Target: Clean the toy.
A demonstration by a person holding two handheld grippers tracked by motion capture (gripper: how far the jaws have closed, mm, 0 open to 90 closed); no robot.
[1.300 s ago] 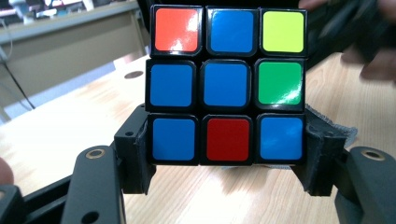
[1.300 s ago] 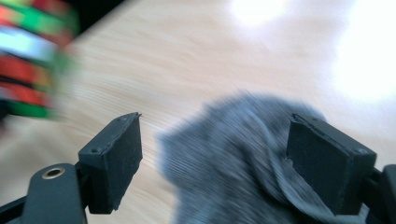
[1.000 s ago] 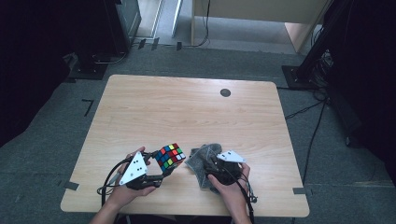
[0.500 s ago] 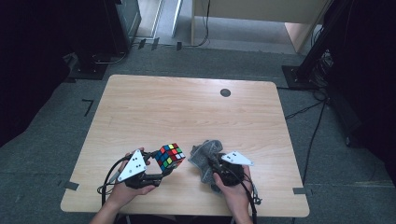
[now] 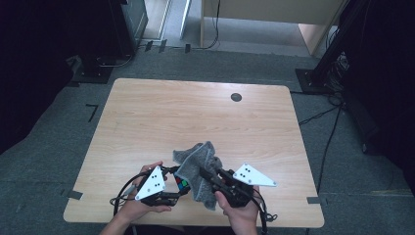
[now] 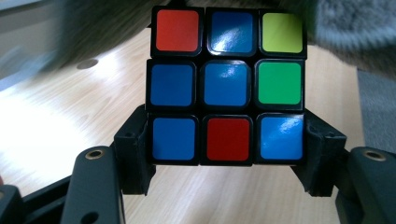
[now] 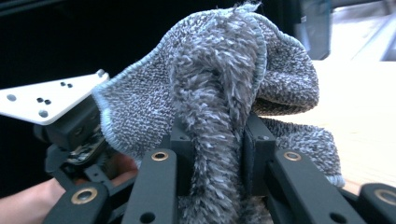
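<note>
From the high view, the left claw (image 5: 177, 188) pinches a puzzle cube (image 5: 182, 185) just above the near edge of the wooden surface (image 5: 195, 117), and the right claw (image 5: 204, 172) holds a grey cloth (image 5: 198, 166) up beside the cube, so that the cloth hangs over part of it. A person's hands come in from the bottom. In the left gripper view, the cube (image 6: 227, 86) sits between the two black jaws, which press on its bottom row from both sides; the face toward the camera is mostly blue, with red, yellow and green squares. A bit of the grey cloth (image 6: 355, 28) shows at the top right. In the right gripper view, the jaws have just closed and now squeeze a thick fold of the cloth (image 7: 219, 93) between them, and the left claw's white plate (image 7: 46, 100) shows behind it. The cube looks hard, light and shiny, so it may slip or twist; holding it by two flat sides is best. The cloth looks soft and floppy, so grabbing a bunched fold works well
</note>
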